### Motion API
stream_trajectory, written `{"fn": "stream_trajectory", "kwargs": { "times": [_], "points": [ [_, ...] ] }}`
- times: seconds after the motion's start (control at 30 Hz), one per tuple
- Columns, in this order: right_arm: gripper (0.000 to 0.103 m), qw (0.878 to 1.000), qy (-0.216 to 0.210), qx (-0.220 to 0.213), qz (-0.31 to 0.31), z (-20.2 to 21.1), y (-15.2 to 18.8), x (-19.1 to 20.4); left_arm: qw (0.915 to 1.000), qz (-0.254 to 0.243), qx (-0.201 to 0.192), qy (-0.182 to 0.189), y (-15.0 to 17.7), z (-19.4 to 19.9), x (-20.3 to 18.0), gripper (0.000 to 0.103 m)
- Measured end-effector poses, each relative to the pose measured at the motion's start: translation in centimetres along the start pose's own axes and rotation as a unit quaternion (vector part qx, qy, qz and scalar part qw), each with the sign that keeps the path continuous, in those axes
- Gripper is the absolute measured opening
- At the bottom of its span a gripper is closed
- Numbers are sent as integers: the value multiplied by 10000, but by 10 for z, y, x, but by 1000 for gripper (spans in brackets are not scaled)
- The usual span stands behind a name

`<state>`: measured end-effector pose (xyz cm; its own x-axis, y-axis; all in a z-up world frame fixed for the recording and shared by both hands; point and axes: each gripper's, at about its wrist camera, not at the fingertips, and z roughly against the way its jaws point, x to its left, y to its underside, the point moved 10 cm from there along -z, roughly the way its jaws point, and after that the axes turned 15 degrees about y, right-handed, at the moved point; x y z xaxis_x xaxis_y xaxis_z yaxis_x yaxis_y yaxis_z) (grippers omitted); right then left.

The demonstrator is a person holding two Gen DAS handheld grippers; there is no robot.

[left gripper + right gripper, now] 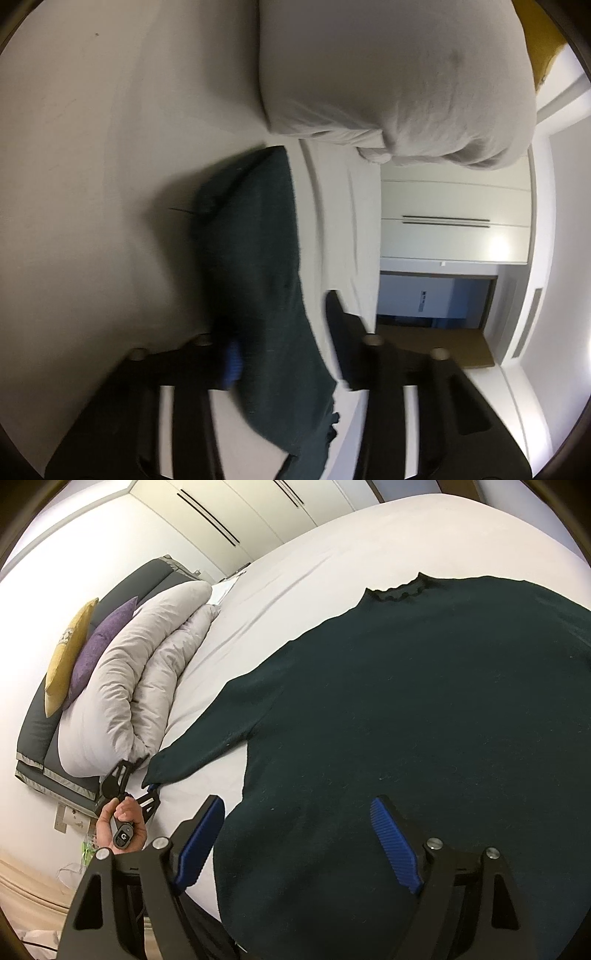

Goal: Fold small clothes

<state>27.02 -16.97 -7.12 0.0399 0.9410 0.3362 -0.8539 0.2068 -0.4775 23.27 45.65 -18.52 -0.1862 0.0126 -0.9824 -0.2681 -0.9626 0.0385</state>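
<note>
A dark green sweater [424, 720] lies flat on the white bed [332, 546], its neck at the far side and one sleeve [207, 738] stretched to the left. My right gripper [299, 834] is open above the sweater's lower hem, one blue pad [395, 845] over the cloth. My left gripper [133, 786] is at the sleeve's cuff. In the left wrist view the sleeve [258, 266] runs between its wide-apart fingers [340, 328], so the left gripper [280, 339] is open around the cuff.
A folded grey duvet [122, 686] lies at the bed's left end, also close ahead in the left wrist view [399, 81]. Yellow [66, 653] and purple [99, 646] cushions lean behind it. White wardrobe doors [229, 513] stand beyond the bed.
</note>
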Motion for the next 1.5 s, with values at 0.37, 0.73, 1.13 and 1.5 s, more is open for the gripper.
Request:
{"fn": "stream_trajectory", "kwargs": {
  "times": [0.37, 0.73, 1.13, 1.5],
  "points": [
    [68, 9987, 74, 44, -508, -8, -12, -48, 9228, -3582, 1207, -743, 146, -94, -120, 18],
    [67, 9959, -145, 275, -853, -34, -60, -88, 6468, -6987, 2554, -1681, 387, -136, -42, 8],
    [80, 9984, -430, 356, -8, -74, -92, 1, 8412, -5139, 1507, -746, 286, -86, -80, 6],
    [69, 9244, 395, -1055, 3643, -89, -60, 202, 9091, -4070, 756, -466, 173, -67, -64, 7]
  ]
}}
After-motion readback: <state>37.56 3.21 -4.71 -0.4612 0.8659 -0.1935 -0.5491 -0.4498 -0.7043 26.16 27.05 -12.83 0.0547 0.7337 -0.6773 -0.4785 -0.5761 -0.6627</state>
